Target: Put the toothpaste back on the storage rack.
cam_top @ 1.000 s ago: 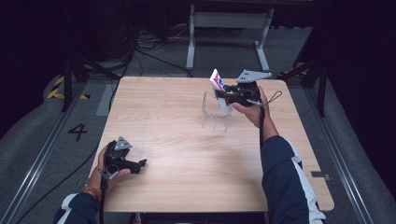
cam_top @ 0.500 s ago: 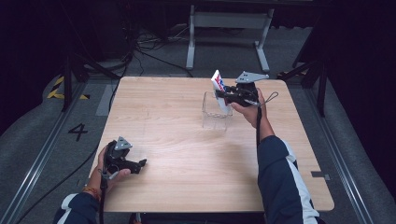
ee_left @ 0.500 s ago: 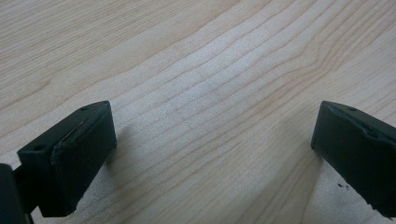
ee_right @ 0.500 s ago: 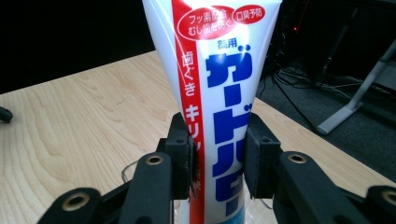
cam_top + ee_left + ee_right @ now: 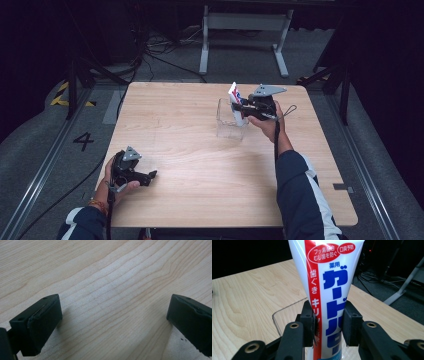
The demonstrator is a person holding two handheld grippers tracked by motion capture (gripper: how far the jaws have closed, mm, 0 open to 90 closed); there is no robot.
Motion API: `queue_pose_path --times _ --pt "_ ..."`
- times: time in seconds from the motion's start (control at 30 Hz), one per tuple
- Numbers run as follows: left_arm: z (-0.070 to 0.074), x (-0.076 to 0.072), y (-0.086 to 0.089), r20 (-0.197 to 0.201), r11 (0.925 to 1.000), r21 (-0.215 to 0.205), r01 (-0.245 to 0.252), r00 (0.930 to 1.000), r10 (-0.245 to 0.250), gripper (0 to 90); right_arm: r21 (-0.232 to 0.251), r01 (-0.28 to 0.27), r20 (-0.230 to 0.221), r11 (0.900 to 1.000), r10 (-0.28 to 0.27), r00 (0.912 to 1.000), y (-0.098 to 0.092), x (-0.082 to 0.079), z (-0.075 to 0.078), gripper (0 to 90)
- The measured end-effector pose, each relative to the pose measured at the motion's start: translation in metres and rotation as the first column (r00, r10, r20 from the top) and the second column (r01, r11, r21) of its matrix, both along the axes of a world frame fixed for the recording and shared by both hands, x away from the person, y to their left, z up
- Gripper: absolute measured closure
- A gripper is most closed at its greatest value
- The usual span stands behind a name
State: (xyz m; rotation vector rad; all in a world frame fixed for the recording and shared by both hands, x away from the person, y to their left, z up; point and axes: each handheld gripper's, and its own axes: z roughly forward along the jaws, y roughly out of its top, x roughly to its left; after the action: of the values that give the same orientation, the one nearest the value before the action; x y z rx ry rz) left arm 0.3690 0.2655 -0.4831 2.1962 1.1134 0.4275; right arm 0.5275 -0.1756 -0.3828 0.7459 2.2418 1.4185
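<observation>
Lowered since a second ago: right gripper (image 5: pixel 239 106) and its toothpaste tube (image 5: pixel 235 100), now sunk further into the clear plastic box (image 5: pixel 229 124) at the far right of the table (image 5: pixel 200 190); tube upright, its white, red and blue top poking above the box rim. Unmoved meanwhile: left gripper (image 5: pixel 150 176), resting low near the front left corner in the person's left hand (image 5: pixel 116 186), well apart from the box. Pale wood grain across the whole tabletop, bare between the two hands. Below and around it, grey carpet, a metal rail along each side, a painted number four (image 5: pixel 83 141) on the floor at left, yellow and black hazard tape (image 5: pixel 64 95) beyond that. Farther back, black cables (image 5: pixel 150 50) strewn over the floor and a grey metal stand (image 5: pixel 245 30) against a dark room. Seen close from the left gripper view: jaws spread wide with nothing between, just wood grain and their shadows under them. Seen close from the right gripper view: fingers (image 5: pixel 352 322) clamped tight on both sides of the tube (image 5: pixel 329 285), red stripe and blue Japanese lettering readable, curved clear rim of the box (image 5: pixel 287 310) just behind the jaws. From the high view, lettering too small to read and box contents below the rim hard to make out.
</observation>
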Motion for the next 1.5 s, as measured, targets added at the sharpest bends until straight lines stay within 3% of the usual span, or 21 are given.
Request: queue_pose_path --times 0.27,0.57,0.67,0.87,1.5 --pt "0.000 0.000 0.000 0.000 1.0000 0.000 0.000 1.0000 0.000 0.4 -0.021 -0.012 -0.013 1.000 0.012 0.9998 -0.002 -0.002 -0.010 67.3" --pt "0.000 0.000 0.000 0.000 1.0000 0.000 0.000 1.0000 0.000 0.5 -0.075 -0.039 -0.072 0.996 0.034 0.9968 -0.001 0.000 -0.020 66.4" --pt "0.000 0.000 0.000 0.000 1.0000 0.000 0.000 1.0000 0.000 0.4 -0.115 -0.042 -0.083 0.992 0.033 0.9960 0.000 0.001 -0.022 66.1" --pt "0.000 0.000 0.000 0.000 1.0000 0.001 0.000 1.0000 0.000 0.4 -0.139 -0.045 -0.099 0.989 0.031 0.9946 0.003 0.002 -0.027 65.6" --pt "0.000 0.000 0.000 0.000 1.0000 0.000 0.000 1.0000 0.000 0.4 -0.134 -0.031 -0.116 0.990 0.015 0.9931 0.002 0.003 -0.025 61.0"
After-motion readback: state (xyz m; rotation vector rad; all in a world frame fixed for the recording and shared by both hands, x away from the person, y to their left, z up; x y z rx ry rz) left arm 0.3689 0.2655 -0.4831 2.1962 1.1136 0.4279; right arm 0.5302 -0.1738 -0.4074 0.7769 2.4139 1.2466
